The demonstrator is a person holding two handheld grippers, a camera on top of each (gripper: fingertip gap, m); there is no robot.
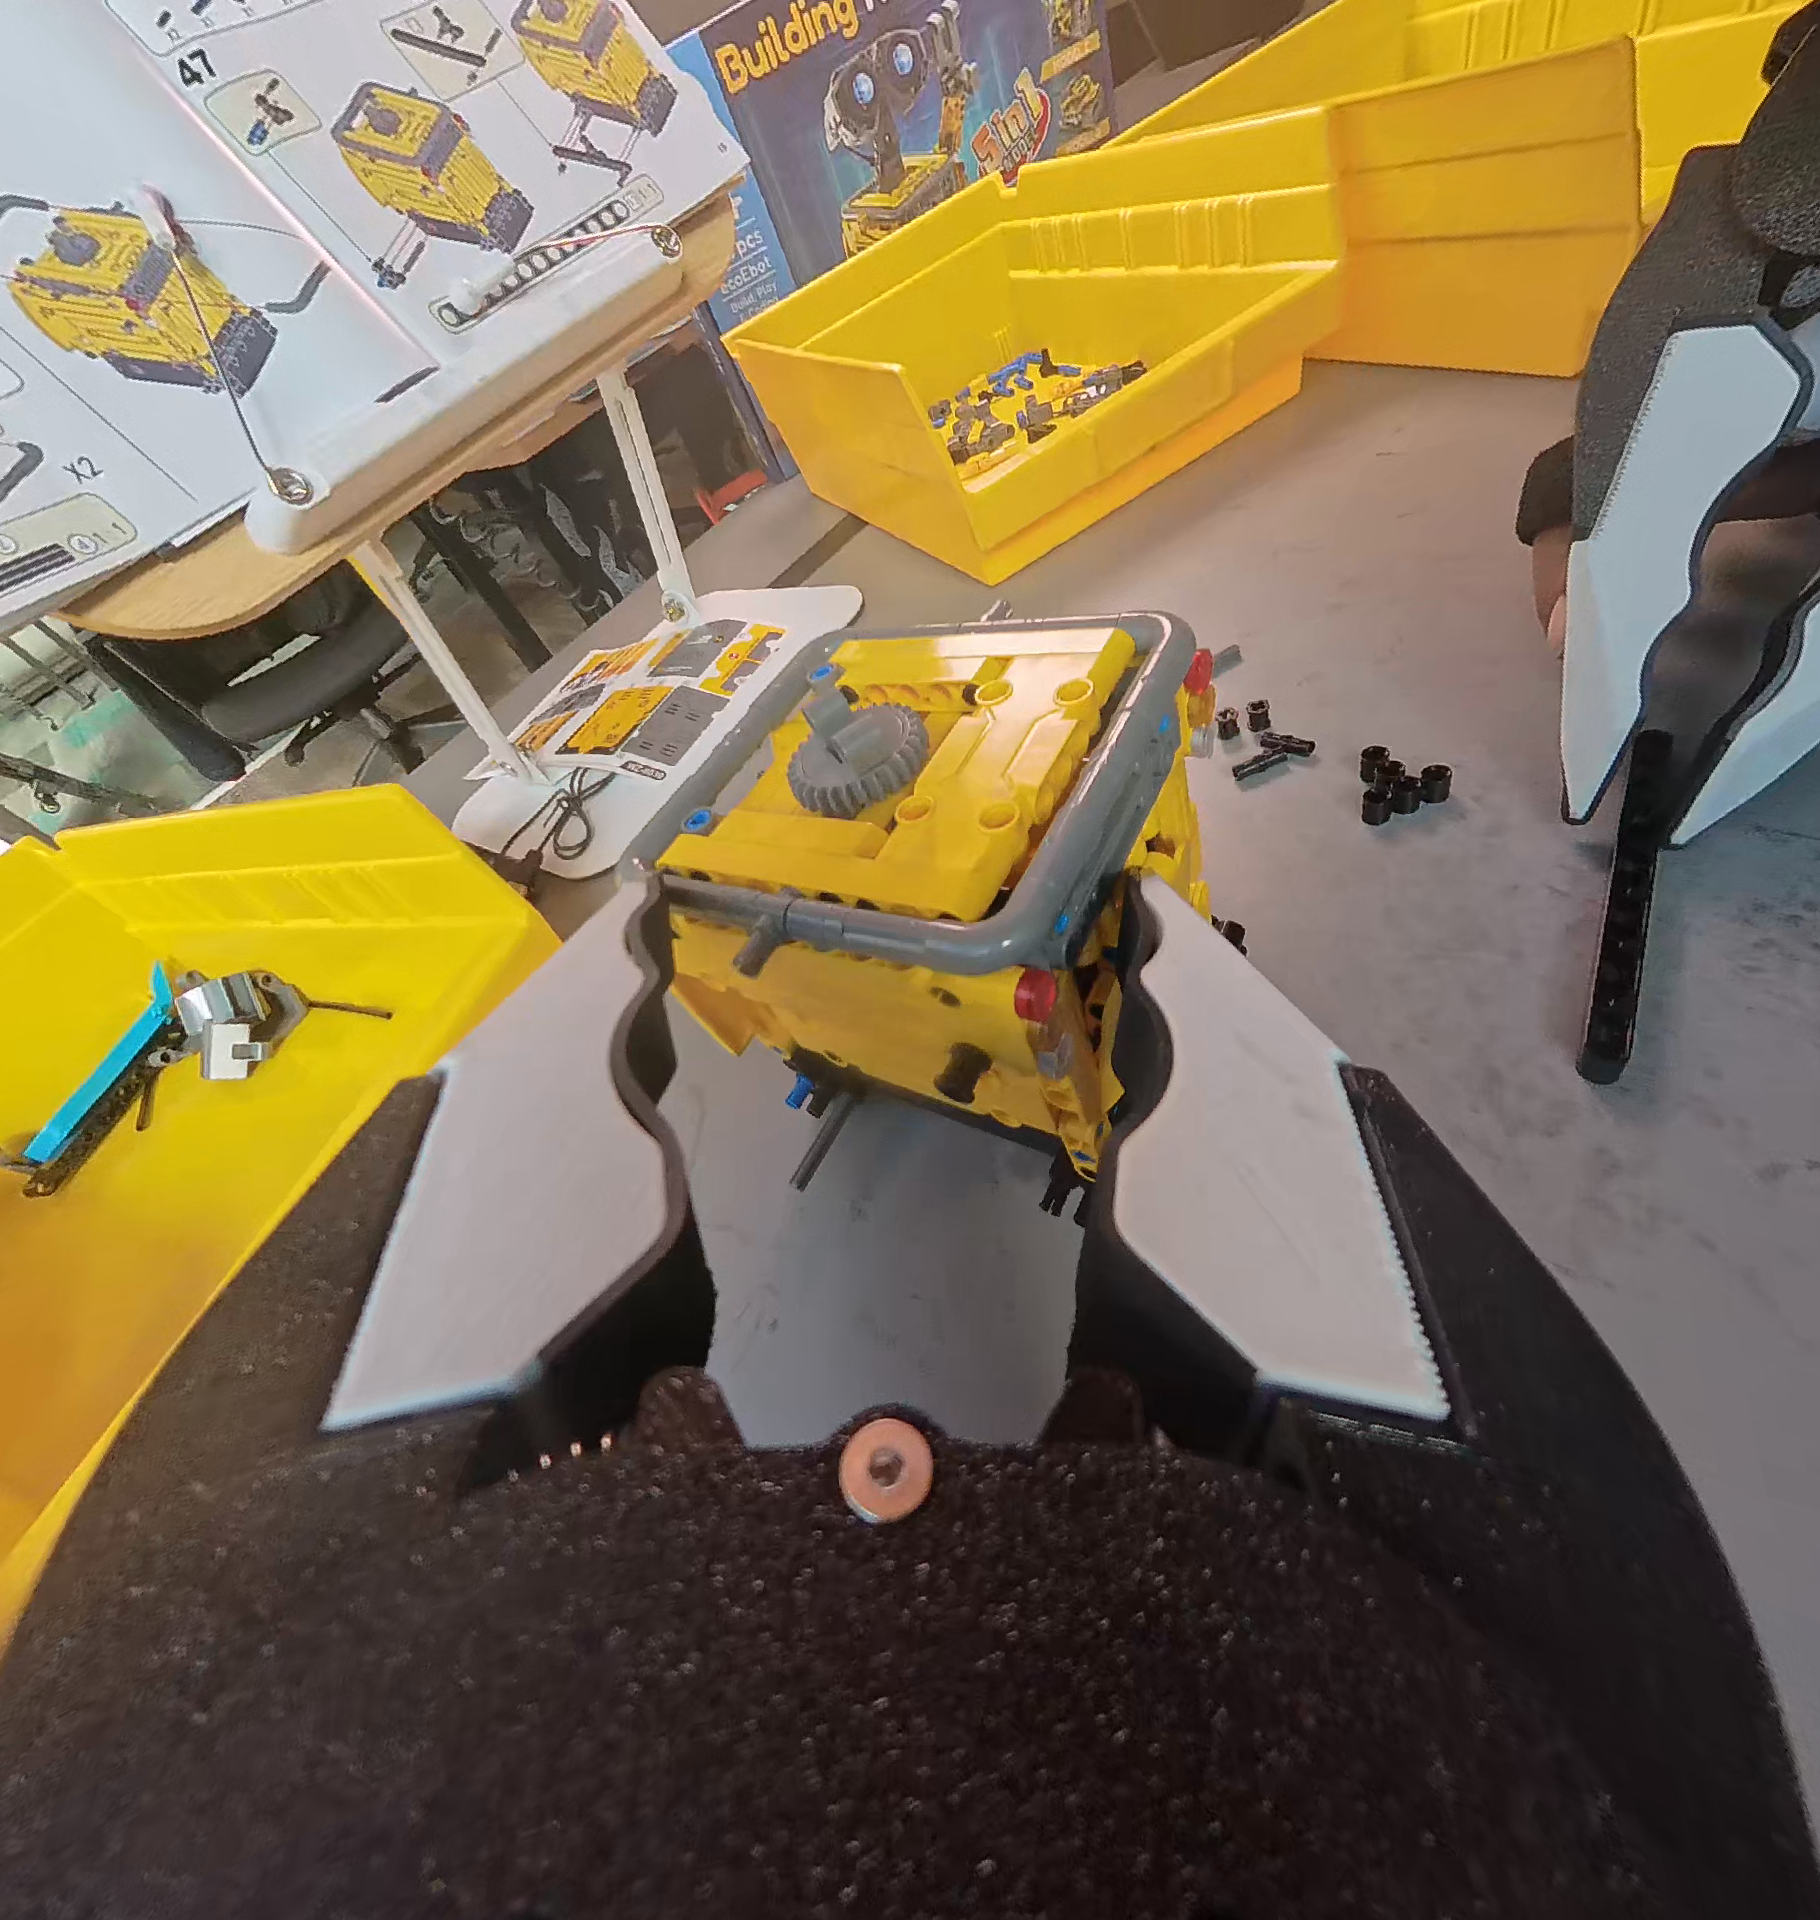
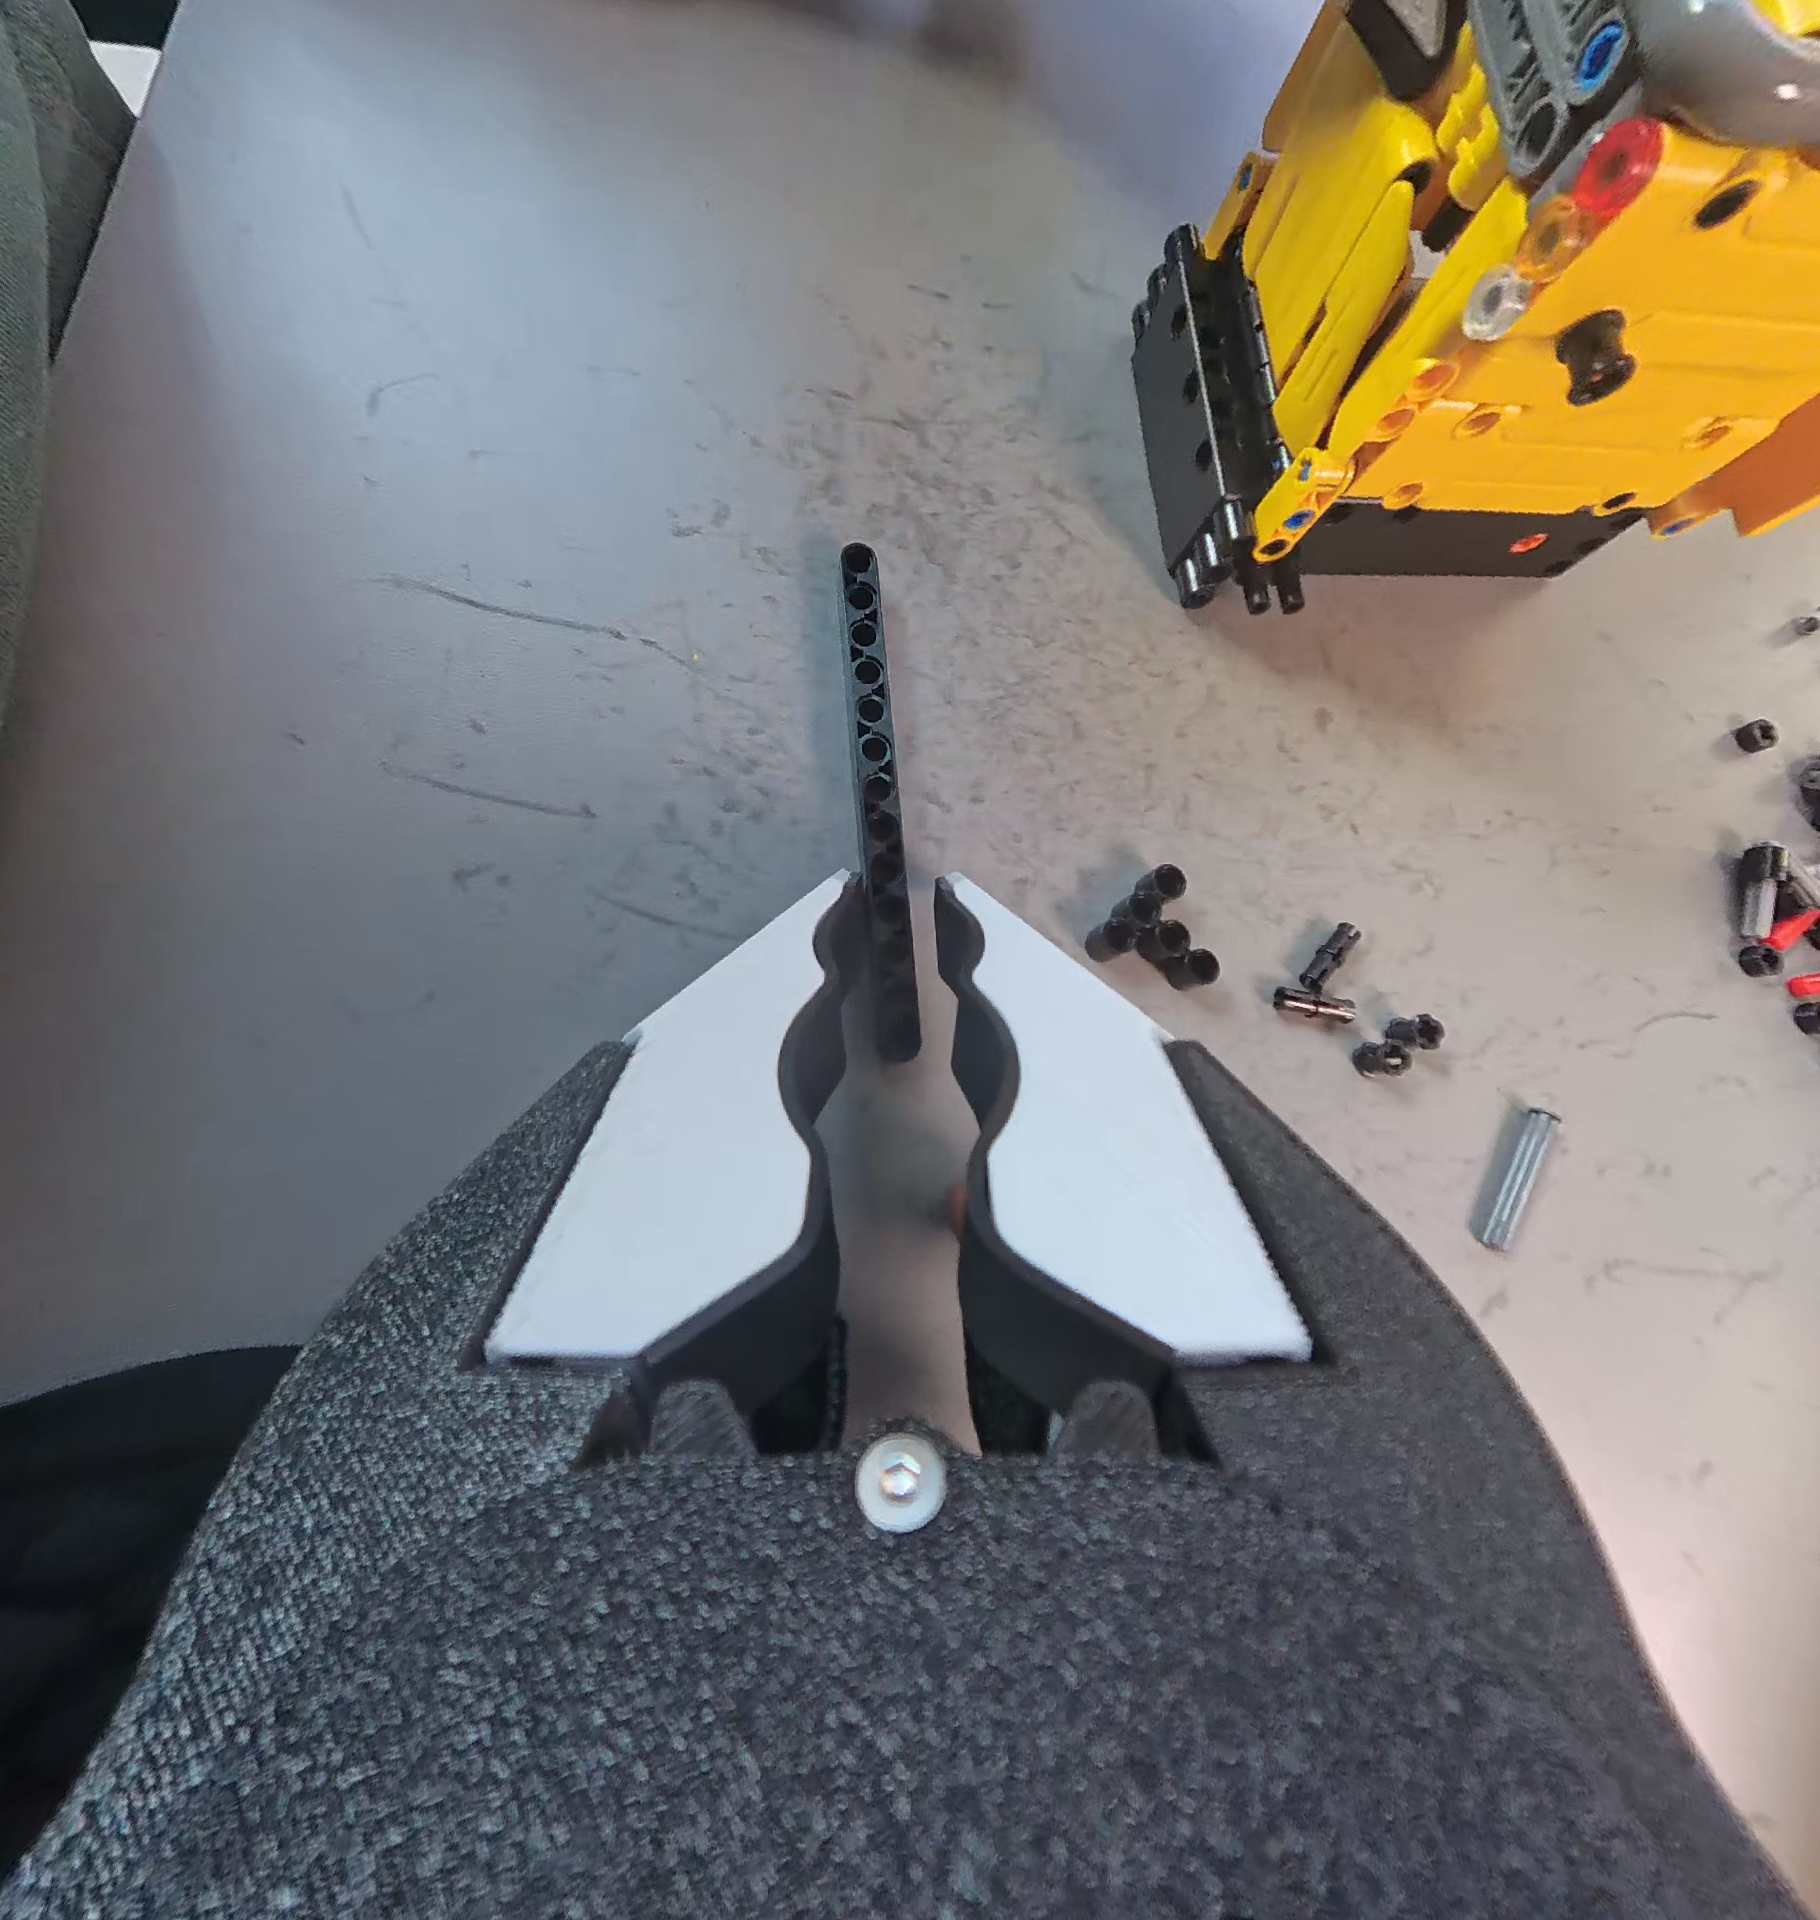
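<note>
While the left tongs stand wide about the near end of the boxy yellow brick-built model with a grey tube frame round its top, we see their two white fingers flanking its lower corners; whether the pads press its sides we cannot tell. The model sits at the centre of the left wrist view on the scuffed grey bench, a grey gear wheel on its roof.

In the right wrist view the right tongs are narrow and clamp a long black perforated plastic beam by its near end. Its long axis runs straight up the frame, in line with the fingers, and its free end points at bare bench. The model lies in the upper right of that frame, well apart from the beam tip, so the beam points past it to the left.

Loose small black connector pins lie on the bench right of the right tongs, with a short grey axle lower right. In the left wrist view a yellow plastic bin holding small dark parts stands in the upper middle, another yellow bin with a blue-and-silver sub-assembly at the left edge, and an instruction booklet on a white stand at upper left.
</note>
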